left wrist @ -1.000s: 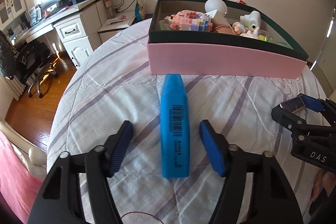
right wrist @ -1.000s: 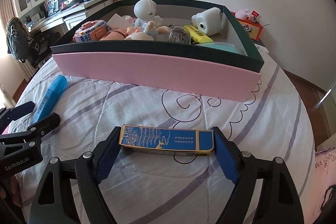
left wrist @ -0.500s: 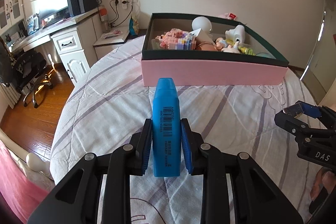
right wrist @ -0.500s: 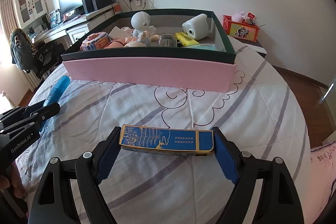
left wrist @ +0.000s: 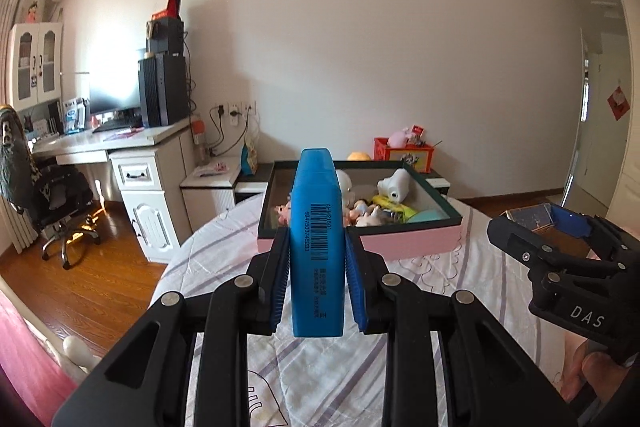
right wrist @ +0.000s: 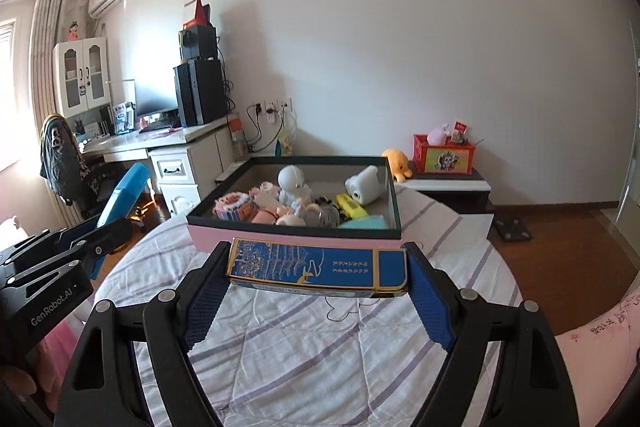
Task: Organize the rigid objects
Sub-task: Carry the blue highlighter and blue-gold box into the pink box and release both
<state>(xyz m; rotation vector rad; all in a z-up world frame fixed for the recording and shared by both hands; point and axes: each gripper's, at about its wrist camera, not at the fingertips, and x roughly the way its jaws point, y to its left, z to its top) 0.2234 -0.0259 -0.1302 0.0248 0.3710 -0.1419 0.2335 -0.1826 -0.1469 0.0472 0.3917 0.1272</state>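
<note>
A bedroom with pale walls held a bed (right wrist: pixel 320 339) covered by a white quilt with purple stripes. The bed's rounded edge dropped to a wooden floor (left wrist: pixel 80 279) on the left, where a white desk (left wrist: pixel 132 163) and an office chair (left wrist: pixel 52 199) stood well apart from the bed. At the far side of the quilt sat an open box (right wrist: pixel 296 239) with pink outer walls and a dark green rim, already holding toys and small objects. Bare quilt lay open between the box and both grippers, and nothing stood above the box's mouth.

The left gripper (left wrist: pixel 316 287) was pressed tight on a blue rectangular case (left wrist: pixel 318 247), which stood up lengthwise between its blue pads, barcode facing the camera. The case was held in the air above the quilt, its top end lined up in front of the box's left half.

The right gripper (right wrist: pixel 318 291) was spread wide yet clamped on the two short ends of a blue and gold flat box (right wrist: pixel 318 267), held crosswise and level, clear of the quilt and just in front of the pink wall. A hand (left wrist: pixel 596 375) showed below the right gripper's body.
</note>
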